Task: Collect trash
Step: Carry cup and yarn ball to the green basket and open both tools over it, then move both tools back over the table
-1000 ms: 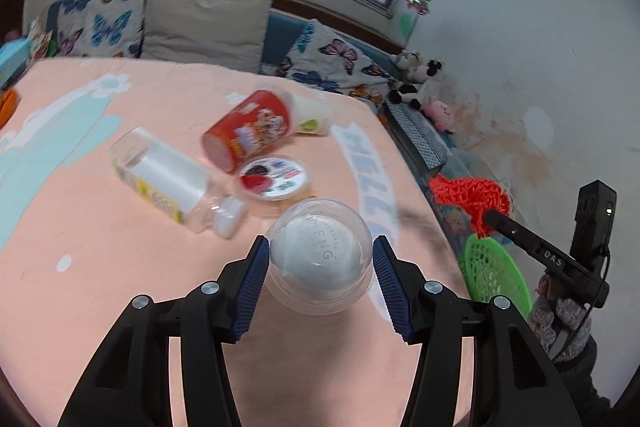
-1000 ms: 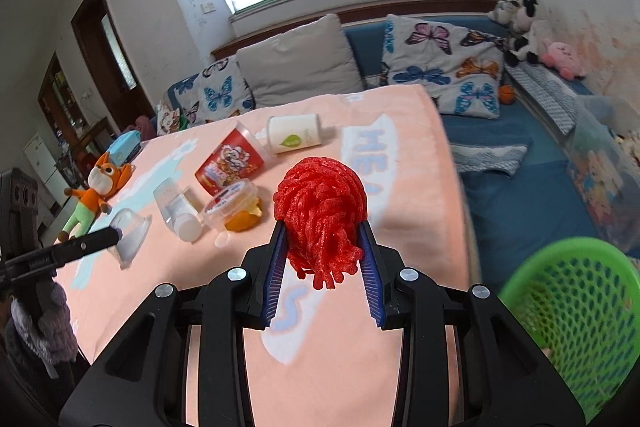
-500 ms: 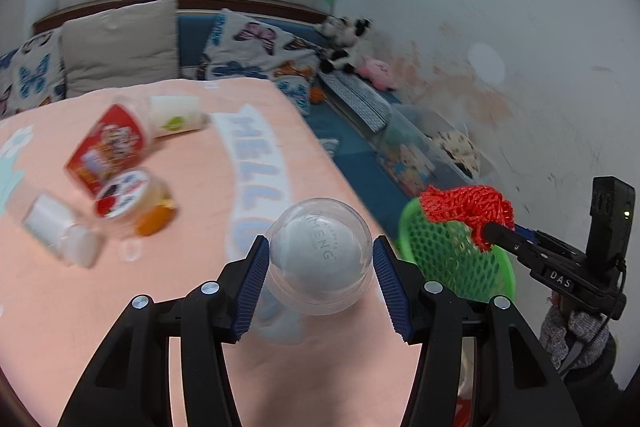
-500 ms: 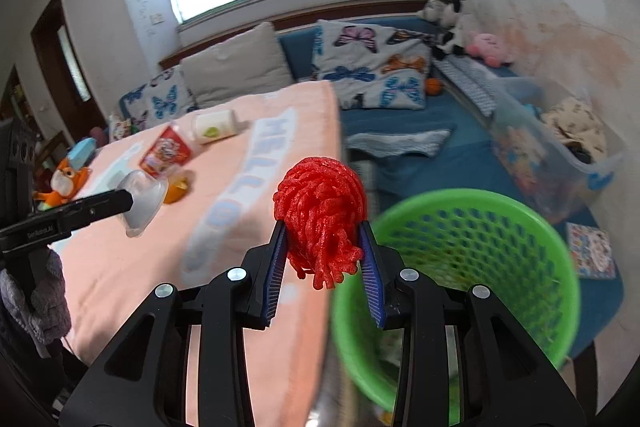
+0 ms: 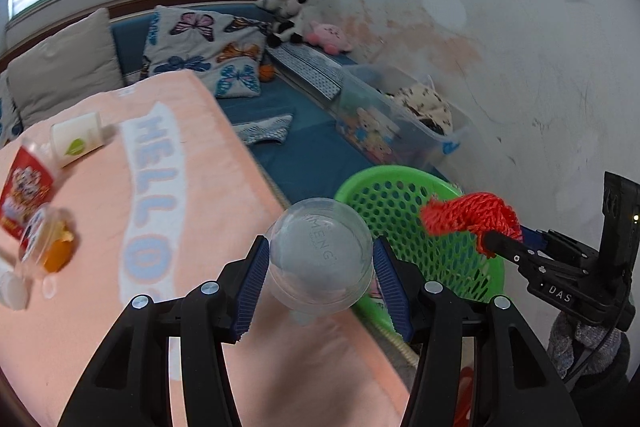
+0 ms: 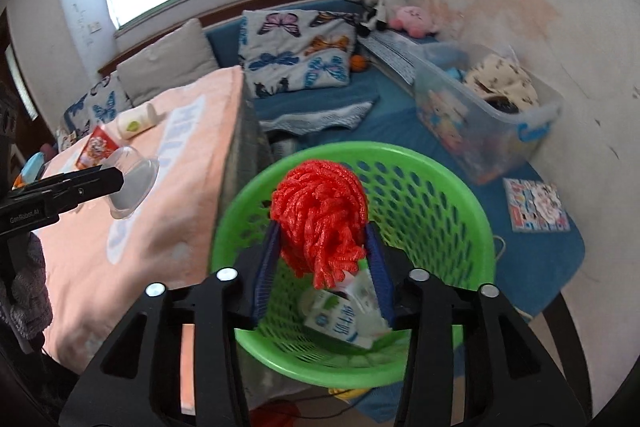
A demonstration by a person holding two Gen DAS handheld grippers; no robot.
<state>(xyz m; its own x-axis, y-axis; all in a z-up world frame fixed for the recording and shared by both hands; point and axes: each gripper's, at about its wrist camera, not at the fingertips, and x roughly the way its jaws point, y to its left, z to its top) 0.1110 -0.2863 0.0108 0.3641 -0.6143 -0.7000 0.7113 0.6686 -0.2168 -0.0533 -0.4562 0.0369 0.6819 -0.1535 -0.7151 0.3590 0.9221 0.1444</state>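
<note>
My left gripper [image 5: 320, 269] is shut on a clear plastic cup [image 5: 319, 251] and holds it above the right edge of the peach-covered table [image 5: 160, 211], next to the green basket [image 5: 404, 195]. My right gripper [image 6: 322, 259] is shut on a red mesh net bundle [image 6: 320, 211] and holds it over the open green basket [image 6: 440, 195]. A white carton [image 6: 344, 315] lies inside the basket. In the left wrist view the red net [image 5: 468, 215] hangs over the basket's right rim. The cup also shows in the right wrist view [image 6: 134, 179].
On the table lie a red snack tub [image 5: 24, 183], a white cup on its side [image 5: 78, 139] and a lidded clear tub with orange contents [image 5: 50, 247]. A clear storage bin of toys [image 6: 488, 111] stands on the blue floor mat beyond the basket.
Both grippers swung right, away from the table's middle towards the basket. The red net went from beside the basket to over its opening. The cup moved to the table's edge.
</note>
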